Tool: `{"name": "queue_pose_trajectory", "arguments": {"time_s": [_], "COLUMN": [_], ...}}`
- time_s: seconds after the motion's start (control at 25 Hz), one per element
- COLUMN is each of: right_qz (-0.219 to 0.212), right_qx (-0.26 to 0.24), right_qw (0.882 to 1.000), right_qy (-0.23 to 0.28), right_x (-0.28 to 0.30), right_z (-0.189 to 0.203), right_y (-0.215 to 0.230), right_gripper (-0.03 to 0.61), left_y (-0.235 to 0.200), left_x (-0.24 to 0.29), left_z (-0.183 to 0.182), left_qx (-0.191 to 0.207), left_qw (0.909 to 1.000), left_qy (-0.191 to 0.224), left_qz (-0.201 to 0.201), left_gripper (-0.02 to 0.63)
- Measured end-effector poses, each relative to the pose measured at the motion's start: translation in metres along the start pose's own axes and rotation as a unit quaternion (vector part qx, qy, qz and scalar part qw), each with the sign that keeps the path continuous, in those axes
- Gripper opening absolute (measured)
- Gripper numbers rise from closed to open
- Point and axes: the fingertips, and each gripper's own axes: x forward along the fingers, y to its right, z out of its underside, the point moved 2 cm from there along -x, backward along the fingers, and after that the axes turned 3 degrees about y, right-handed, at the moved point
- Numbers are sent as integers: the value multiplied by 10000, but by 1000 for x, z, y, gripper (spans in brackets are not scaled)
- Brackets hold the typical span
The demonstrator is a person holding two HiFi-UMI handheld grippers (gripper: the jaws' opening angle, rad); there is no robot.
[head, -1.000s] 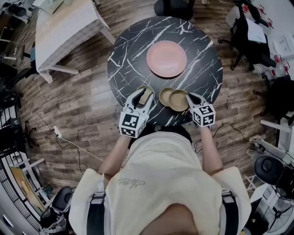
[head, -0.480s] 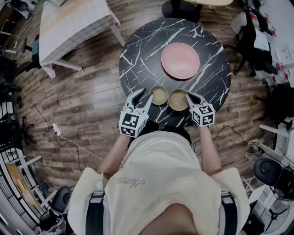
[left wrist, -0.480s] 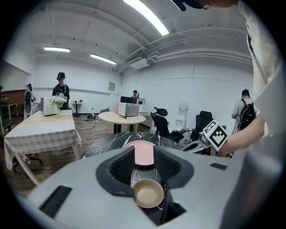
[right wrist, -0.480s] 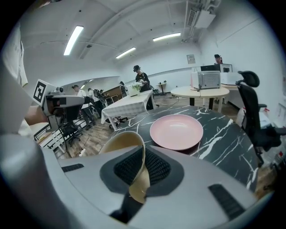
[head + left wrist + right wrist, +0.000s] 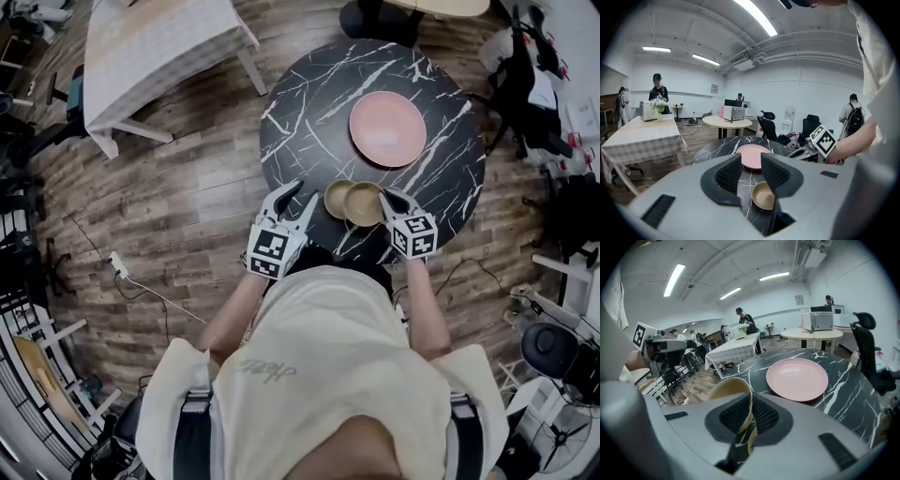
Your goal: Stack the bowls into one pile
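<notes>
In the head view two tan bowls sit close together at the near edge of the black marble table (image 5: 309,94). The left bowl (image 5: 337,198) rests on the table. The right bowl (image 5: 366,204) overlaps its edge, and my right gripper (image 5: 392,200) is shut on that bowl's near rim. The right gripper view shows the thin rim (image 5: 738,401) pinched between the pads, bowl tilted. My left gripper (image 5: 293,199) stands open and empty, just left of the left bowl. In the left gripper view that bowl (image 5: 763,196) lies beyond the jaws, partly hidden.
A large pink plate (image 5: 387,129) lies further back on the table, also visible as pink plate (image 5: 797,379). A cloth-covered table (image 5: 159,52) stands to the left on the wooden floor, office chairs (image 5: 520,75) to the right. People stand in the room's background.
Both grippers have shifted left across the table. The right one has carried its bowl up against the left bowl. The left gripper, earlier around the left bowl, now stands clear of it.
</notes>
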Motion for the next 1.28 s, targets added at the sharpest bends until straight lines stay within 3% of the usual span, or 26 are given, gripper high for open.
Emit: {"name": "queue_pose_trajectory", "arguments": {"time_s": [0.44,1.16,1.28], "right_qz": [-21,108,127], "right_qx": [197,229,199], "right_qw": [9996,9984,9985], "right_qy": [-212,-505,-495], "right_x": [37,70,71], "right_z": [13,36,38], "right_y": [-16,-22,-21], "right_gripper": [25,34,66], "left_y": [-19,-47,-48], "left_x": [7,9,9], "left_z": [2,15,18], "left_qx": [66,55,27], "left_qw": [9995,9987,9988], "left_qy": [-122,-410,-410], "left_qz": [269,288,284], "left_gripper": [138,138,138]}}
